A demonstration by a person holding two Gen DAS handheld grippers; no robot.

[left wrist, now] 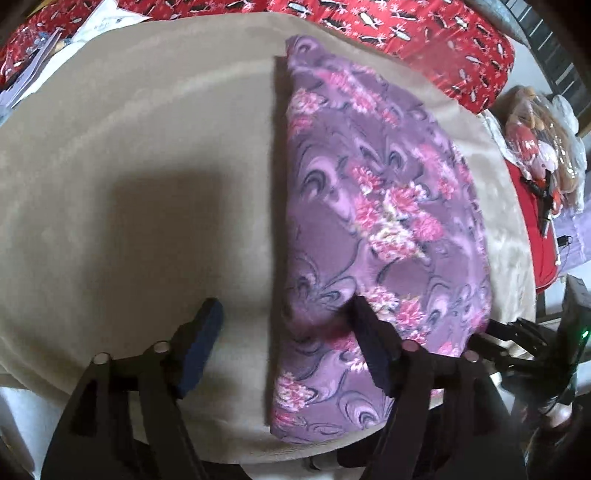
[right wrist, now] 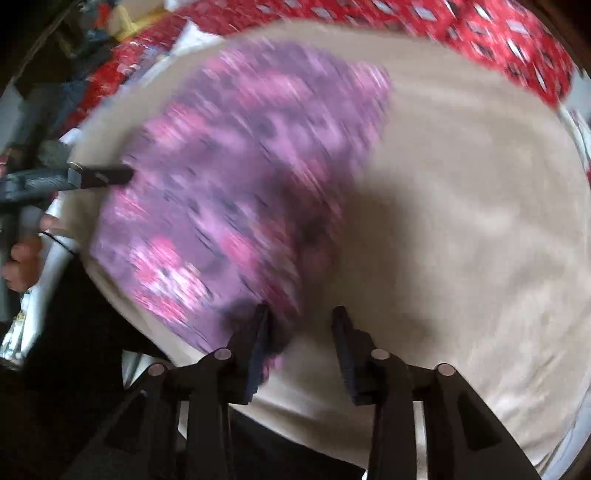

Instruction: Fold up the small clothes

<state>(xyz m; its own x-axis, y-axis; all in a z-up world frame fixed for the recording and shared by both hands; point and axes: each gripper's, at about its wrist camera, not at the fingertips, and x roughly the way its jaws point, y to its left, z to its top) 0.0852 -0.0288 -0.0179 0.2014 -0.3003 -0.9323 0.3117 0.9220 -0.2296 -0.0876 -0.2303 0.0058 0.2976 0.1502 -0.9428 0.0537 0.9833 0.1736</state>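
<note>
A purple fleece garment with pink flowers lies folded in a long strip on a beige blanket. My left gripper is open at the garment's near left edge, its right finger over the cloth, its left finger over the blanket. In the right wrist view the garment is motion-blurred. My right gripper is open at the garment's near right corner, empty. The left gripper also shows in the right wrist view at the garment's left side.
A red patterned bedspread lies behind the blanket. Papers lie at the far left. A doll and small items lie at the right. The blanket's front edge is close to the grippers.
</note>
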